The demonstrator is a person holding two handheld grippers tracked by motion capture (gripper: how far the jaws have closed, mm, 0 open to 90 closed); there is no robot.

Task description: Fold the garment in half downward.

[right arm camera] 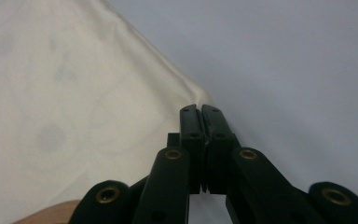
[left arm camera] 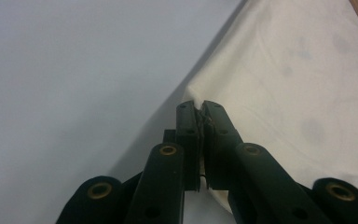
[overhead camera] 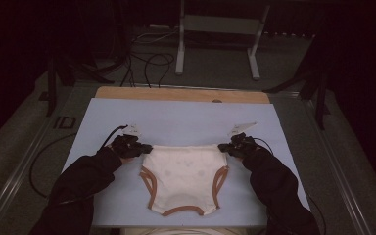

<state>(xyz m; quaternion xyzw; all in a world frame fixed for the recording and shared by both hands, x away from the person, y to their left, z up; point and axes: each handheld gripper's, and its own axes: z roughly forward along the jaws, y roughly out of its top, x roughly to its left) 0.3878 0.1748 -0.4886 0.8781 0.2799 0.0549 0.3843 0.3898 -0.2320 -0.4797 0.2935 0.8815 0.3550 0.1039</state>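
The cream garment (overhead camera: 185, 178) is pinched at both waistband corners, left gripper (left arm camera: 200, 108) and right gripper (right arm camera: 200, 109) pressed together; folding seemingly not yet begun.

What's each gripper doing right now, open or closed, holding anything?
Left gripper: closed on the top corner of the cream garment.
Right gripper: closed at the garment's other top corner.

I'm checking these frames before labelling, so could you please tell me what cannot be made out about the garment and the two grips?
- High view: the cream garment's faint print is too dim and small to read.
- High view: both gripper tips are hidden by the person's hands.
- Right gripper view: its shut jaws hide whether cloth lies between them.
- Left gripper view: the jaws hide how deep the pinched corner reaches.
- The garment's underside faces the blue mat.
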